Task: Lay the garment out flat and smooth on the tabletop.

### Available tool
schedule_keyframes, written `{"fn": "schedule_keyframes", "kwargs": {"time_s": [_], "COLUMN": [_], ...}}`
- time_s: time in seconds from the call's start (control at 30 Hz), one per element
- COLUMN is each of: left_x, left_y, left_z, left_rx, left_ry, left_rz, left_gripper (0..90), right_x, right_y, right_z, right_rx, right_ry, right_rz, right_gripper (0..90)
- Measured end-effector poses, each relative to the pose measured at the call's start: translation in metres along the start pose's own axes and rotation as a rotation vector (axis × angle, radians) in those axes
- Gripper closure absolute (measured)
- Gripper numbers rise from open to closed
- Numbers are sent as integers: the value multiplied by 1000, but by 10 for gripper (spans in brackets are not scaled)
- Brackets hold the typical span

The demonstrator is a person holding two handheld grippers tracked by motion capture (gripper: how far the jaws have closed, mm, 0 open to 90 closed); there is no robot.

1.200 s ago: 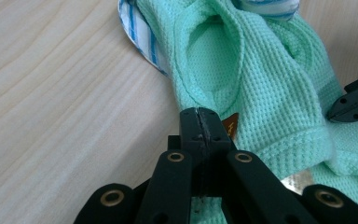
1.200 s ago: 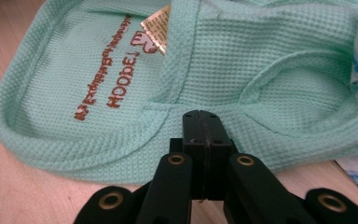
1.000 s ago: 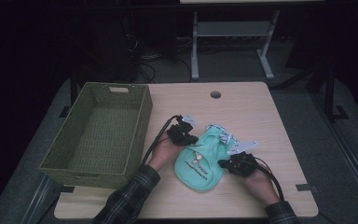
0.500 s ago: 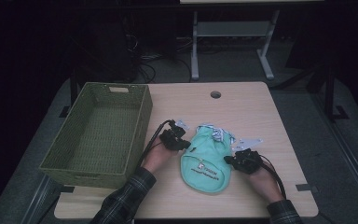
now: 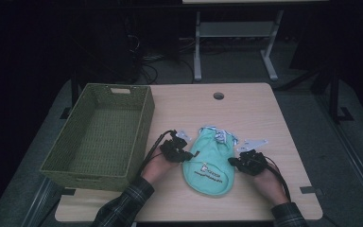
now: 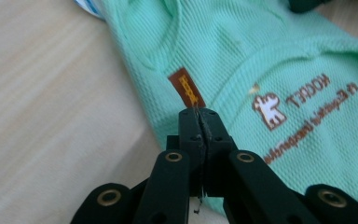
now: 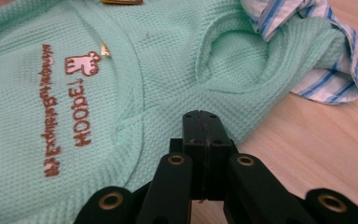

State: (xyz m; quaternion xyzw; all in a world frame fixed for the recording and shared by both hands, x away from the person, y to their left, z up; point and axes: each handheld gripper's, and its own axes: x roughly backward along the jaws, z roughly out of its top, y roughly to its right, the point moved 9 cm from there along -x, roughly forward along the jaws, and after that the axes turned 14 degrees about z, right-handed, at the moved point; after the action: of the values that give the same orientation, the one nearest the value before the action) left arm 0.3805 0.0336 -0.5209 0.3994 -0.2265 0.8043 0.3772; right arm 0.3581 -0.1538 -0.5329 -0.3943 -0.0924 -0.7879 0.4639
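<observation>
Plainly, we see the left gripper point(image 6: 199, 116) with its jaws pressed together on the edge of the mint-green waffle-knit garment point(image 6: 279, 70), the tips sitting just under a small orange fabric tag point(image 6: 187, 87) sewn at that side. In the right gripper view, the right gripper point(image 7: 202, 120) has its jaws closed flat on the garment's opposite edge, beside a sleeve opening; a blue-and-white striped lining point(image 7: 335, 70) spills out past the sleeve. Brown embroidered lettering and a small animal logo point(image 7: 81, 63) run across the cloth between the two grips.

From the high view, we find the garment point(image 5: 210, 161) lying flat on the wooden table point(image 5: 246, 109), near its front edge, with the left gripper point(image 5: 176, 152) at its left side and the right gripper point(image 5: 248, 162) at its right. The person's plaid sleeves point(image 5: 123, 208) come in from below. A green woven basket point(image 5: 101, 132) stands at the table's left, well apart from the garment. A round cable hole point(image 5: 218, 96) sits near the far edge.
</observation>
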Motion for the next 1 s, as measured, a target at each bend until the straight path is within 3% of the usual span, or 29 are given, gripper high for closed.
{"fn": "schedule_keyframes", "kwargs": {"time_s": [0.3,0.33,0.43,0.63,0.83,1.0], "left_x": [0,1,1,4,9,9], "left_y": [19,20,22,22,23,26], "left_z": [-7,-8,-8,-5,-8,-7], "left_rx": [-3,-20,-18,-21,-53,-57], "left_ry": [-8,-11,-6,16,28,31], "left_rz": [-52,-53,-50,-26,-6,1], "left_gripper": [894,894,889,801,671,644], "right_x": [2,2,3,12,14,6], "right_y": [14,15,19,26,47,61], "right_z": [2,2,5,25,46,57], "right_rx": [-17,-17,-27,-48,-67,-96], "right_ry": [3,2,3,60,94,105], "right_rz": [-32,-35,-38,-39,-50,-42], "right_gripper": [899,900,873,836,802,775]}}
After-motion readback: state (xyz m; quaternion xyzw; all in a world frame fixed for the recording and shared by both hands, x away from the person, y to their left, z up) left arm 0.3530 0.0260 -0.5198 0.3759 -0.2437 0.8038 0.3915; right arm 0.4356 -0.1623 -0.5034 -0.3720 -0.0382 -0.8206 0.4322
